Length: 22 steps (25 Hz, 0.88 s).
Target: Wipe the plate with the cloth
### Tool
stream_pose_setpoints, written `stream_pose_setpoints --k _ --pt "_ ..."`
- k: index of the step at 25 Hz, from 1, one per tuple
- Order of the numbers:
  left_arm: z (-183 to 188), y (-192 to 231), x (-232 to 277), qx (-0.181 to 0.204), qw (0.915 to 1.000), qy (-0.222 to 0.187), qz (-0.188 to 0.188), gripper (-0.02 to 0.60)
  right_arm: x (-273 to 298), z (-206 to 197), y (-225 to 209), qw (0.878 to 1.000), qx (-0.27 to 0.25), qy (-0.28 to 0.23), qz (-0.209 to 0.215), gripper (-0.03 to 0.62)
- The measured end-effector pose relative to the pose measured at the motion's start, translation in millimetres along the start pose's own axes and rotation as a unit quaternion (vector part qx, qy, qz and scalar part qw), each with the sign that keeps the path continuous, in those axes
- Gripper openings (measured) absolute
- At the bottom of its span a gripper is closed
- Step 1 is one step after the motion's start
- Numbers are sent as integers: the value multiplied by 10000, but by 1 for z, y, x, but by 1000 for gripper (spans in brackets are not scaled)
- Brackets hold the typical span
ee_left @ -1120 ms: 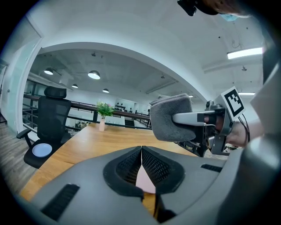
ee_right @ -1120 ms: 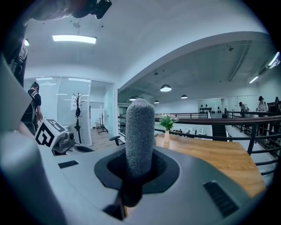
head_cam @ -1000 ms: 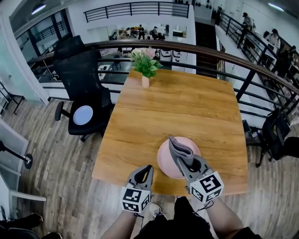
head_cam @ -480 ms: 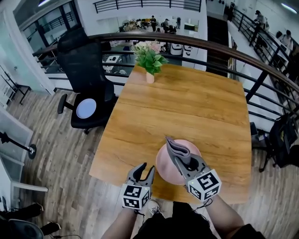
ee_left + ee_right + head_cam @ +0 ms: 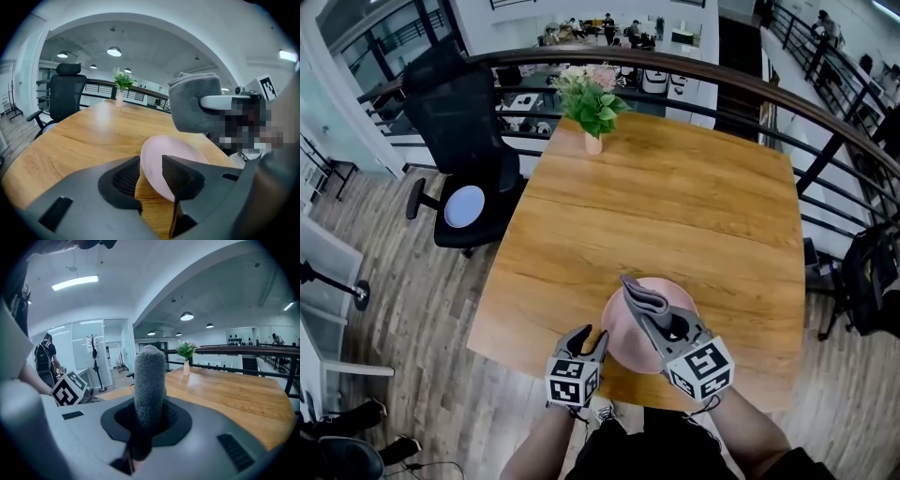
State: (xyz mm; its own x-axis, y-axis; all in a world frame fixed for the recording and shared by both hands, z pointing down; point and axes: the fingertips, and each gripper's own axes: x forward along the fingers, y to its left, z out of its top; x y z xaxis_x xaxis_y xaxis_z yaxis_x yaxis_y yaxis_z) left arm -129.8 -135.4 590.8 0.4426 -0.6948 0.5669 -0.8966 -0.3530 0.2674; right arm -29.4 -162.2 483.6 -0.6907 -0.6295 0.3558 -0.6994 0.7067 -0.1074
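Cloth (image 5: 643, 296) perhaps lengthwise along hand-held gripper (image 5: 657, 320)

Plate (image 5: 623, 330) on bench (image 5: 675, 206), near edge, approx centre. Cloth (image 5: 645, 298) in R tongs (image 5: 651, 315), over plate's far part. L tongs (image 5: 586, 339), opening, at plate's near-left rim, rim between jaws. Plant (image 5: 591, 98) at bench's far-left edge. Chair (image 5: 464, 159) left of bench.

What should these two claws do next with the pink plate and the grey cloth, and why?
Probably close the left gripper on the near rim of the plate: its jaws are opening with that rim between them, not gripped. The right gripper, shut on the cloth, hovers over the plate, ready to wipe.
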Motion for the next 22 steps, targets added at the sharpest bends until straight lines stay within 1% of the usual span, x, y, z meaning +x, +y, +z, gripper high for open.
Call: stream_pose_setpoints --k 6,9,13,18,22 --pt "-20 6 24 -85 9993 357 29 163 9 -16 -6 9998 -10 203 82 52" --pt "-26 9 33 -176 9987 478 38 163 14 -23 -8 9995 -54 303 120 52" --pt "-33 12 43 -166 9979 627 47 163 22 -33 -7 9987 -103 457 221 52" --pt "-39 15 51 -259 9970 722 46 156 34 -47 -5 9966 -282 699 330 52" --pt "-40 14 57 -313 9967 746 12 136 45 -59 -6 9940 -443 930 366 52"
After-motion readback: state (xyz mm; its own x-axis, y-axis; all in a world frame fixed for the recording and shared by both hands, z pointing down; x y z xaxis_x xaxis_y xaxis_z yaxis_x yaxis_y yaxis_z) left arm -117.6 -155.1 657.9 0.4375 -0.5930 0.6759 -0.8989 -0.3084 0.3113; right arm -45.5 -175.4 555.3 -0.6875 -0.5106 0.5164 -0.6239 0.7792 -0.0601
